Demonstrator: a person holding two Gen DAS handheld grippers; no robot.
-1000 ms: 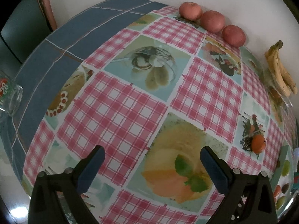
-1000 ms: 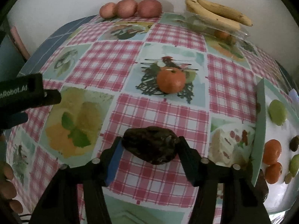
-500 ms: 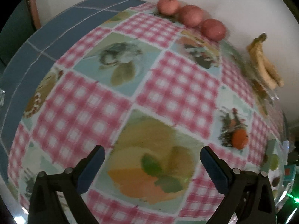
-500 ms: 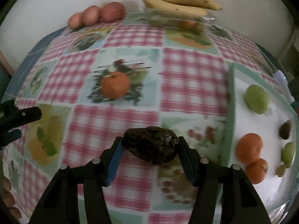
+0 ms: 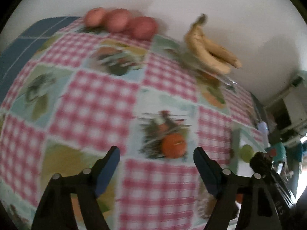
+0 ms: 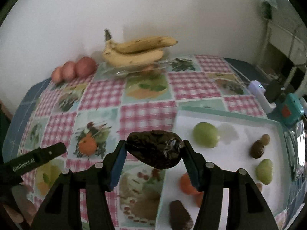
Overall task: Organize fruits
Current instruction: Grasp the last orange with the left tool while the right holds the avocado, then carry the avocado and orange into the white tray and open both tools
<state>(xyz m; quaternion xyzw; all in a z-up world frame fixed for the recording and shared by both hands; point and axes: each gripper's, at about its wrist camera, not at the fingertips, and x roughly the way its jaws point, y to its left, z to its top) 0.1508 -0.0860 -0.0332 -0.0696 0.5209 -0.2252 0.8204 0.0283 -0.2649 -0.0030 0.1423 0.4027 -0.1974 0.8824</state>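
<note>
My right gripper [image 6: 154,153] is shut on a dark wrinkled avocado [image 6: 155,151] and holds it above the left edge of a white tray [image 6: 226,115]. The tray holds green fruits [image 6: 205,137], oranges [image 6: 187,186] and dark fruits [image 6: 179,217]. My left gripper [image 5: 156,154] is open and empty above the tablecloth, just in front of a loose orange [image 5: 173,147], also seen in the right wrist view [image 6: 87,145]. The right gripper with the avocado [image 5: 261,162] shows at the left view's right edge.
Three red apples [image 6: 74,70] sit by the back wall. Bananas [image 6: 138,51] lie on a clear dish [image 6: 134,70] behind the checked tablecloth. A white device [image 6: 259,94] and a teal box [image 6: 291,112] stand beyond the tray.
My right gripper has carried the avocado to the right, from over the tablecloth to the tray's left edge. My left gripper has swung right toward the loose orange.
</note>
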